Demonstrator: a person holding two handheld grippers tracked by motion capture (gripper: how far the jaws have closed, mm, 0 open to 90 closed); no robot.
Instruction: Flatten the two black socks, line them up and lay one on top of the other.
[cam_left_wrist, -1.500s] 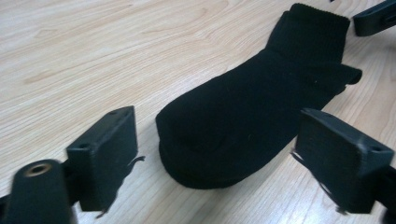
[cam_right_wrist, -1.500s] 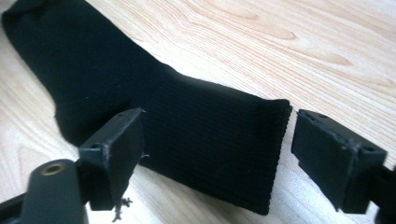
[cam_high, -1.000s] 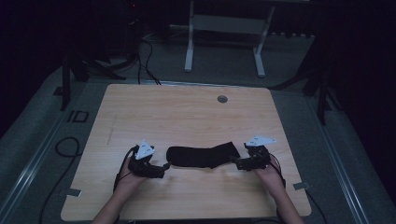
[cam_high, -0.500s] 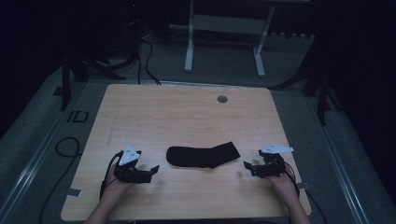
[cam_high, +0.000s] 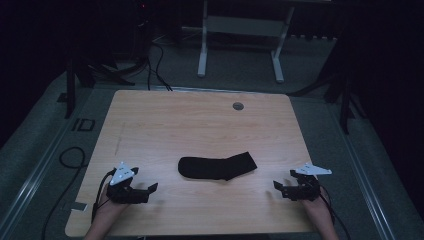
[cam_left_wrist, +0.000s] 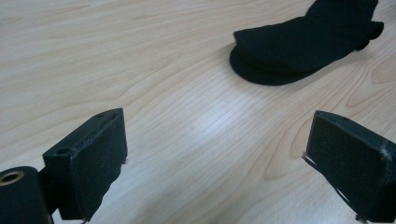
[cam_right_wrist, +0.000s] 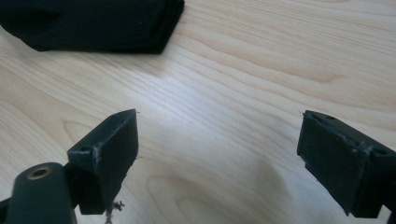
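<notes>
A black sock (cam_high: 218, 167) lies flat on the wooden table (cam_high: 200, 125), toe end to the left, cuff to the right. In the left gripper view the sock (cam_left_wrist: 308, 42) sits ahead at the upper right; in the right gripper view its cuff (cam_right_wrist: 93, 23) fills the upper left. My left gripper (cam_high: 151, 188) rests near the table's front left, open and empty, a hand's width left of the sock. My right gripper (cam_high: 277, 186) is near the front right, also open and empty, apart from the sock. Wide bare wood shows between the jaws of the left gripper (cam_left_wrist: 215, 158) and of the right gripper (cam_right_wrist: 217, 154).
A round grommet hole (cam_high: 238, 106) sits near the table's far edge. Beyond the table stand a white frame leg (cam_high: 202, 50) and cables on the dark floor (cam_high: 150, 55). A piece of tape (cam_high: 80, 206) marks the front left corner.
Both grippers let go of the sock's ends and drew apart and back toward the front edge. The sock stays flat in the middle. Both sets of jaws stand open.
</notes>
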